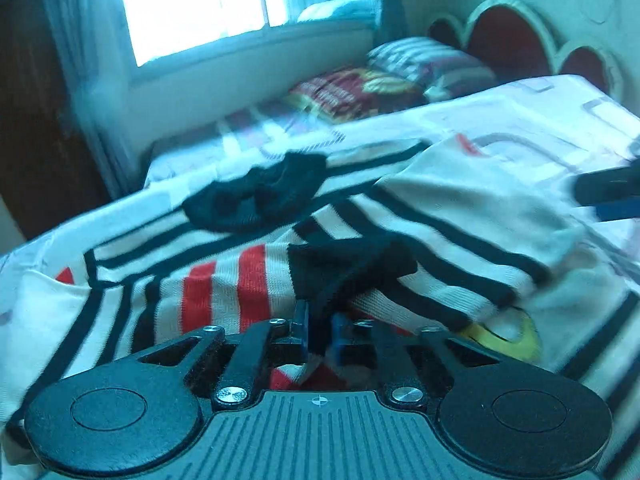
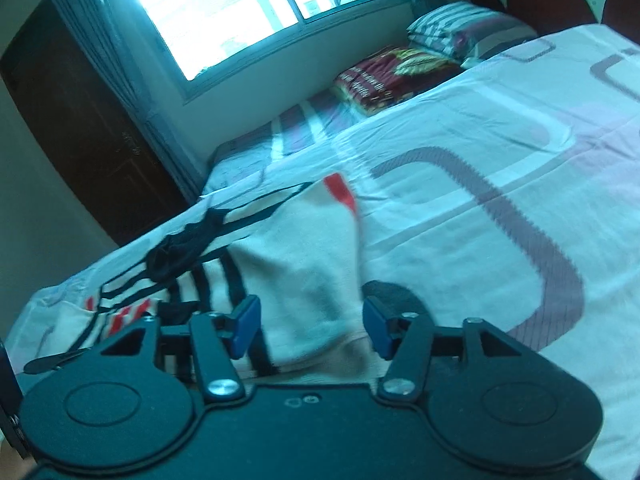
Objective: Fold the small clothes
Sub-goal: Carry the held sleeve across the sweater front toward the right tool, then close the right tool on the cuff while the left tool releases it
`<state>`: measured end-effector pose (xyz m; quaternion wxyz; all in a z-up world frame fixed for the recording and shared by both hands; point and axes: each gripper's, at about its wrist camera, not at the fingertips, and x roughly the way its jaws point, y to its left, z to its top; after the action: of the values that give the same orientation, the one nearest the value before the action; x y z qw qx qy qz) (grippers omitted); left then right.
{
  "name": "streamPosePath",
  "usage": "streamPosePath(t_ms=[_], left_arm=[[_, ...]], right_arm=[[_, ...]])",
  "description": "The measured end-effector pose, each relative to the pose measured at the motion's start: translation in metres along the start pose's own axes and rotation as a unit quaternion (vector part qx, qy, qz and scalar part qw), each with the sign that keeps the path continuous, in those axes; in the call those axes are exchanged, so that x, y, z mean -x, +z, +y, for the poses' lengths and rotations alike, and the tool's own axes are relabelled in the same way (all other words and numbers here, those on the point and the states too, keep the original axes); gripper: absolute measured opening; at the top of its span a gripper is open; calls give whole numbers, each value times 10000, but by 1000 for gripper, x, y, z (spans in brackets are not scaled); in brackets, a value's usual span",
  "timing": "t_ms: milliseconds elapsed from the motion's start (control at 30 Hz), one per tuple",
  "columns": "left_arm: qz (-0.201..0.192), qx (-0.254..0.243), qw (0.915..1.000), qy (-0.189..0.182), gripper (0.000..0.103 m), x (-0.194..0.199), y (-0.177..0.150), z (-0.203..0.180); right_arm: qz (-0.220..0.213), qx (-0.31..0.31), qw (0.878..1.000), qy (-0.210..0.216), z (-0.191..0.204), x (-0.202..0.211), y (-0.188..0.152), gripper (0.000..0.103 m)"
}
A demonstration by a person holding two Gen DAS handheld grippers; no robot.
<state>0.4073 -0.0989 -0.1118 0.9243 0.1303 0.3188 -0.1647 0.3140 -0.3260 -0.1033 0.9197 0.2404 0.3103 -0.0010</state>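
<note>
On the bed (image 2: pixel 500 128), a cream sweater (image 1: pixel 460 208) with black and red stripes lies spread over the patterned sheet, partly folded, one plain cream panel turned over the striped part. Left gripper (image 1: pixel 318 334) is low over the near edge of the sweater, jaws together and clamped on a dark cuff (image 1: pixel 352 268) that bunches up just ahead of the fingers. The black collar (image 1: pixel 260 196) sits crumpled further back on the sweater. A yellow patch (image 1: pixel 508 338) shows just right of the left gripper. Right gripper (image 2: pixel 310 326) hangs over the plain cream panel, blue pads (image 2: pixel 244 326) well apart, nothing between them, cloth visible below the gap. In the left wrist view the right gripper appears as a dark blur at the right edge. Two pillows (image 2: pixel 464 30) lie near the headboard (image 1: pixel 508 38), with a window (image 2: pixel 216 12) behind. Both views are motion-blurred.
</note>
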Motion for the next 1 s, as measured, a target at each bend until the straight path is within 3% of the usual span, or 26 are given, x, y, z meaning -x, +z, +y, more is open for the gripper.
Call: streamPosePath(t_ms=[33, 133, 267, 300, 433, 500, 633, 867, 933, 967, 1000], left_arm=[[-90, 154, 9998, -54, 32, 10, -4, 12], [-256, 479, 9981, 284, 34, 48, -27, 57], [-339, 754, 9888, 1245, 34, 78, -73, 118], [-268, 854, 9871, 1331, 33, 76, -81, 133], [-128, 1007, 9876, 1200, 33, 56, -89, 168], [-45, 879, 9884, 1241, 33, 48, -87, 170], [-242, 1078, 9869, 1178, 34, 65, -96, 170], [-166, 1350, 9817, 1331, 34, 57, -111, 180], [-94, 1368, 9829, 1229, 34, 46, -108, 183], [-65, 1351, 9837, 1186, 34, 41, -106, 184], [-62, 1324, 9843, 1166, 34, 36, -103, 184]], right_arm=[[63, -98, 9998, 149, 3, -5, -1, 59], [289, -430, 9967, 620, 14, -25, -6, 59], [846, -1059, 9842, 1139, 28, -64, -16, 58], [975, -1228, 9797, 1250, 31, -73, -18, 58], [1060, -1705, 9689, 1447, 40, -94, -21, 58], [1120, -1729, 9692, 1348, 45, -99, -17, 56], [1032, -1672, 9738, 1144, 47, -84, -11, 56], [1343, -2237, 9549, 1415, 37, -80, -27, 57], [1397, -2090, 9590, 1306, 46, -91, -25, 55], [1387, -1978, 9624, 1238, 51, -95, -25, 50], [1375, -1787, 9679, 1116, 57, -98, -22, 37]])
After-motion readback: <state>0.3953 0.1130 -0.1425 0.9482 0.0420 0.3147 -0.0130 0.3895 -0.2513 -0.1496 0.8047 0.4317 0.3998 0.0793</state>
